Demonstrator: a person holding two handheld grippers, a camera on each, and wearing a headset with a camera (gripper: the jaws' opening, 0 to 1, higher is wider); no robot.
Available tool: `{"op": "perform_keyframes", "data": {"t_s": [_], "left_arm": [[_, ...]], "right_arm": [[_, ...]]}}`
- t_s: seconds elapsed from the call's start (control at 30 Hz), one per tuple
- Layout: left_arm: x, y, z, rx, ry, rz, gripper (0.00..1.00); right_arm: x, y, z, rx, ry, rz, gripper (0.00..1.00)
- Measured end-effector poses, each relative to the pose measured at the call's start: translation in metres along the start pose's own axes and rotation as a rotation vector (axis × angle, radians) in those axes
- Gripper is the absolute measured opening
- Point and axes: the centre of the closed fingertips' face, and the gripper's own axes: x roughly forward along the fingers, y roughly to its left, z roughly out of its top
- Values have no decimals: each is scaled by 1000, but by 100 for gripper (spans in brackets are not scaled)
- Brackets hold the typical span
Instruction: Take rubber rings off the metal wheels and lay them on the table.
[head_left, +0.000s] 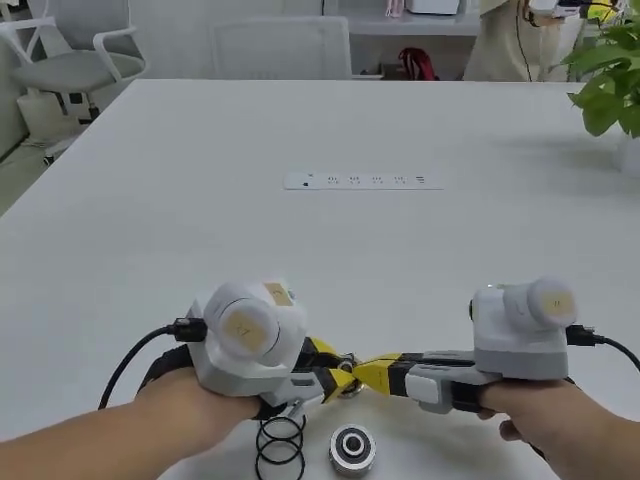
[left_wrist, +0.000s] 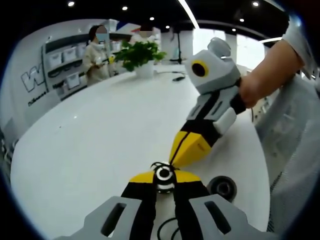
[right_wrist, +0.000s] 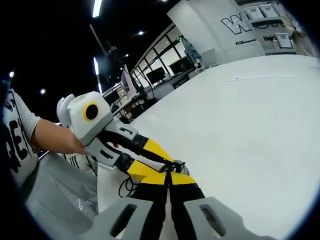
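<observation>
My left gripper (head_left: 335, 379) is shut on a small metal wheel (left_wrist: 164, 174), held just above the white table (head_left: 300, 250) near its front edge. My right gripper (head_left: 362, 375) comes in from the right, and its yellow tips meet the wheel's top. There it is shut on a thin black rubber ring (left_wrist: 159, 164) that stands up off the wheel. In the right gripper view, its jaws (right_wrist: 170, 175) are closed right against the left gripper's tips (right_wrist: 172, 165). Loose black rings (head_left: 280, 445) lie on the table below the left gripper, beside a second wheel (head_left: 352, 448).
A white power strip (head_left: 362, 181) lies flat at mid-table. A potted plant (head_left: 610, 80) stands at the far right corner. Chairs (head_left: 75, 60) stand beyond the far edge, and people (left_wrist: 95, 55) stand by shelves in the background.
</observation>
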Motion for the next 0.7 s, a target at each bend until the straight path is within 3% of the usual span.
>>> {"op": "perform_keyframes", "data": {"t_s": [0.3,0.7], "left_arm": [[0,0,0,4,-17,-5,13],[0,-1,1,13,-24,-13,13]], "right_arm": [[-2,1,2,-15,-1,-4,0],[-4,7,7,4,-15,38,0]]}}
